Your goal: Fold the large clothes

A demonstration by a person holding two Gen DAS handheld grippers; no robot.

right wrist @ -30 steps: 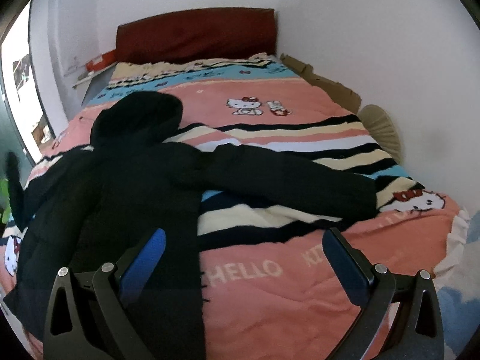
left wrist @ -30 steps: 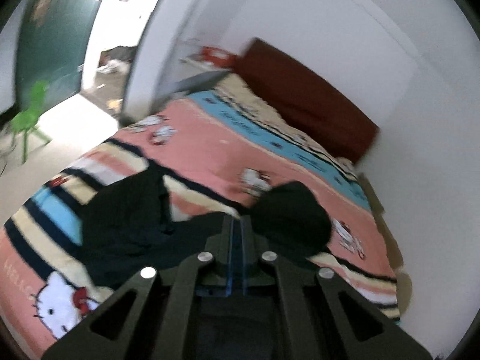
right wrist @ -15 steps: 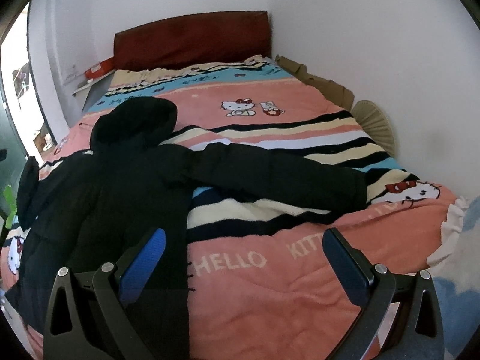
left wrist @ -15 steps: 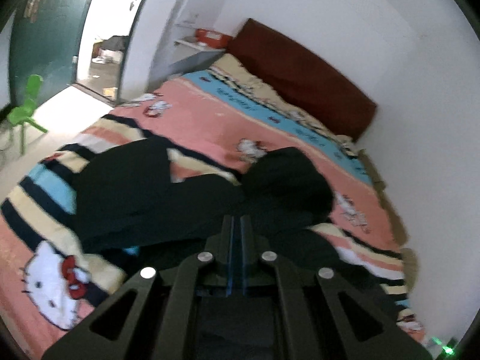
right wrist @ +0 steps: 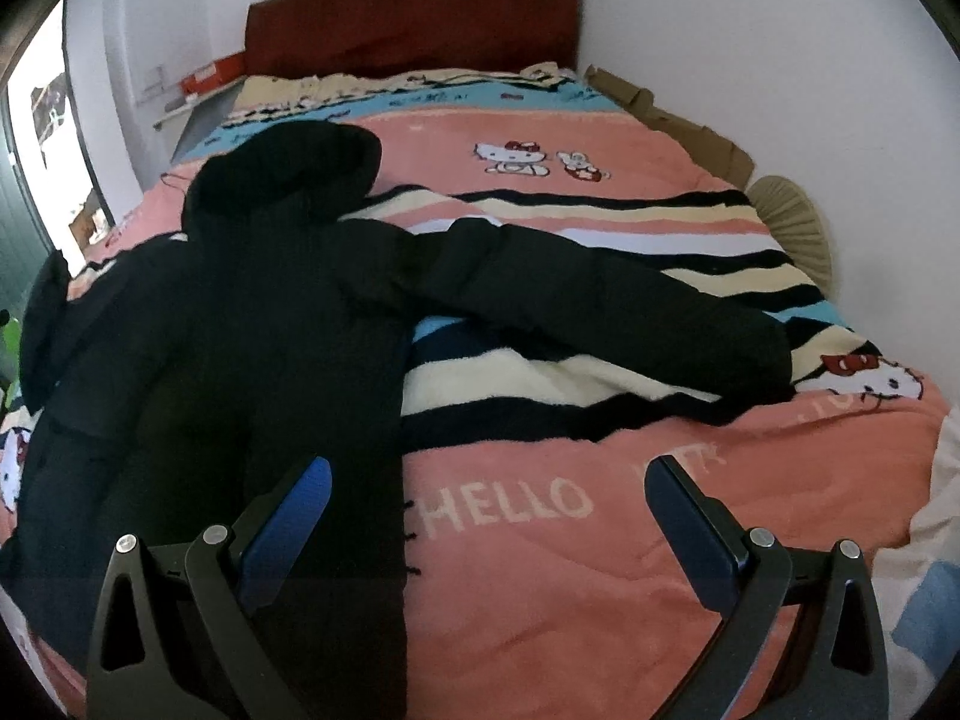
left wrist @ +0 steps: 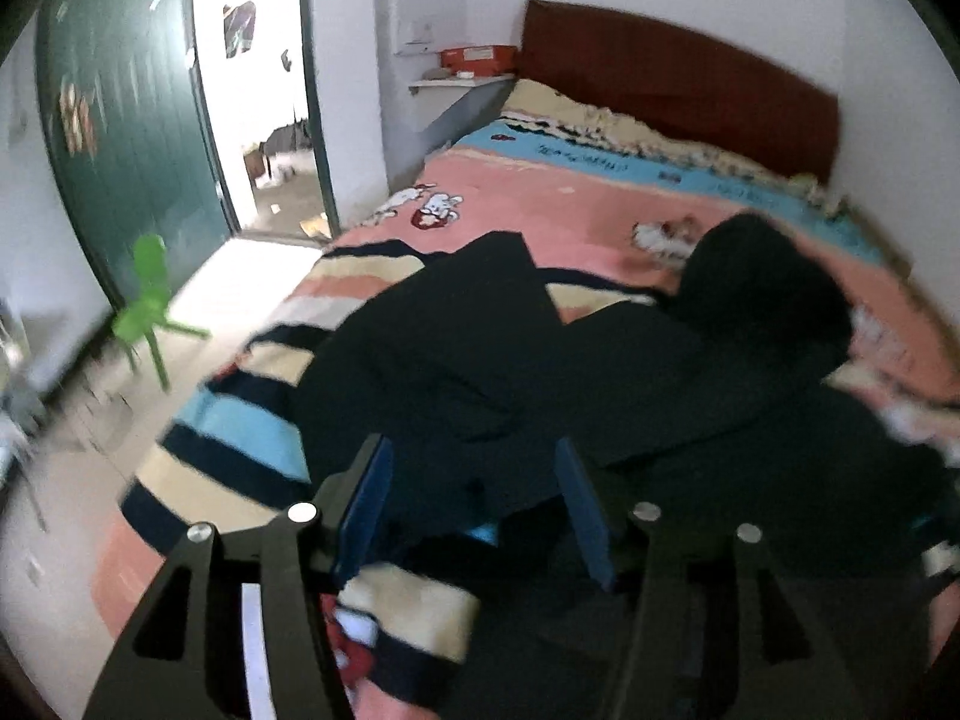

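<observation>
Left wrist view: the left tool (left wrist: 474,480) stands with its blue-padded fingers (left wrist: 360,498) parted and nothing between them, poised over the black coat (left wrist: 540,372). The coat lies on the bed (left wrist: 540,210), over a pink striped blanket (left wrist: 240,438) printed with cartoon cats. One sleeve (left wrist: 456,306) is laid inward across the body of the coat. The hood (left wrist: 762,282) lies toward the dark red headboard (left wrist: 678,78). The picture is blurred, so finer folds in the fabric cannot be made out. To the left of the bed stand a green door (left wrist: 132,138), an open doorway, and a small green chair (left wrist: 147,294) on the floor. An orange box (left wrist: 477,57) rests on a shelf near the headboard.

Right wrist view: the right tool (right wrist: 489,510) is spread wide and holds nothing. Its left finger (right wrist: 294,516) shows in front of the coat's lower body; its right finger (right wrist: 690,528) shows in front of bare pink blanket (right wrist: 600,600), beside the word "HELLO". The black coat (right wrist: 288,330) occupies the left half of the bed. Its hood (right wrist: 288,174) points toward the headboard (right wrist: 414,18). One long sleeve (right wrist: 600,300) stretches straight out across the stripes toward the wall side. The opposite sleeve (right wrist: 90,330) is folded in at the left edge of the view. Brown cardboard (right wrist: 678,120) lies between bed and wall.
</observation>
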